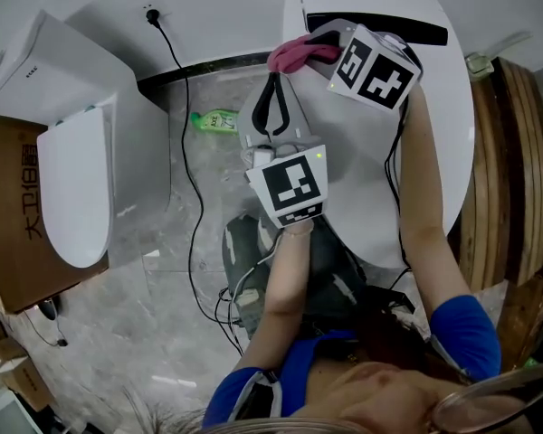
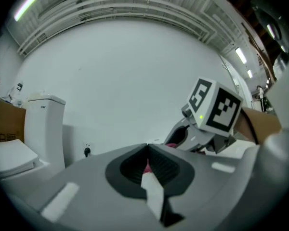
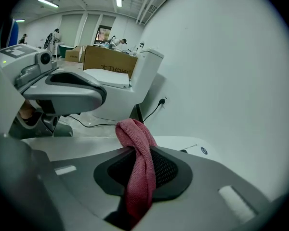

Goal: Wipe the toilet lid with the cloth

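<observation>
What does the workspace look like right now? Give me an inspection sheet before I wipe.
Surface: toilet lid, white, closed, no stains seen.
Job's things: pink cloth, bunched, at the lid's rear end.
Clutter: green bottle on the floor; cardboard box beside a second toilet.
Grippers: right gripper shut on the cloth; left gripper fingers together, with a pink sliver between them, so its grip is unclear.
Cables: black cable runs from a wall socket across the floor.
Surroundings: wooden boards at the right.
</observation>
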A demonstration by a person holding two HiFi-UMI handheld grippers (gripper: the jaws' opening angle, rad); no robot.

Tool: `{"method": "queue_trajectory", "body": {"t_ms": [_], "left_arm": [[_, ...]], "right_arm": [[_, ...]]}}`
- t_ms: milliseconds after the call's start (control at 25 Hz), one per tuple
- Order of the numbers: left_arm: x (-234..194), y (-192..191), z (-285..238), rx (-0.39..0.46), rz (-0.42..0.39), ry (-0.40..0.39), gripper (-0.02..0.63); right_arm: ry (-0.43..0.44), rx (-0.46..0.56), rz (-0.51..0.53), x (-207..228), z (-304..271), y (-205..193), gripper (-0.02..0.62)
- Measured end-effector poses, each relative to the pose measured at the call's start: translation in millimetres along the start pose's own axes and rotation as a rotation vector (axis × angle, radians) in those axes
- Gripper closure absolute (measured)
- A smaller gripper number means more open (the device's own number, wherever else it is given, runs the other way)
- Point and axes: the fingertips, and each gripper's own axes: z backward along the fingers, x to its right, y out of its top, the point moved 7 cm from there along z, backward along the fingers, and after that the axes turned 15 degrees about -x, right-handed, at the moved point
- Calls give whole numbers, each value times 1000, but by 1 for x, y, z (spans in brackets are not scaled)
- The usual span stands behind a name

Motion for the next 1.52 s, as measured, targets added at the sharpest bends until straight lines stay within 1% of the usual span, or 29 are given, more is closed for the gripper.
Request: {"method": "queue_trajectory", "body": {"t_ms": [120, 200, 480, 720, 880, 1160, 1520], "left_arm": [[14, 3, 1, 1, -88, -4, 603], [17, 4, 1, 4, -114, 1, 603], [16, -1, -2, -36, -117, -19, 603], [20, 0, 0, -44, -169, 2, 603], [23, 1, 0, -48, -187, 2, 603], [28, 2, 0, -44, -215, 5, 603], [27, 0, -1, -51, -218, -1, 603]], "right_arm": [[3, 12, -11, 0, 0, -1, 517], [1, 21, -23, 0, -1, -2, 518], [-17, -4, 16, -2, 0, -3, 518], [-18, -6, 32, -3, 1, -8, 518], [-21, -15, 47, -2, 5, -15, 518], [-24, -26, 45, 2, 10, -30, 518], [-19, -33, 9, 8, 15, -51, 518]]}}
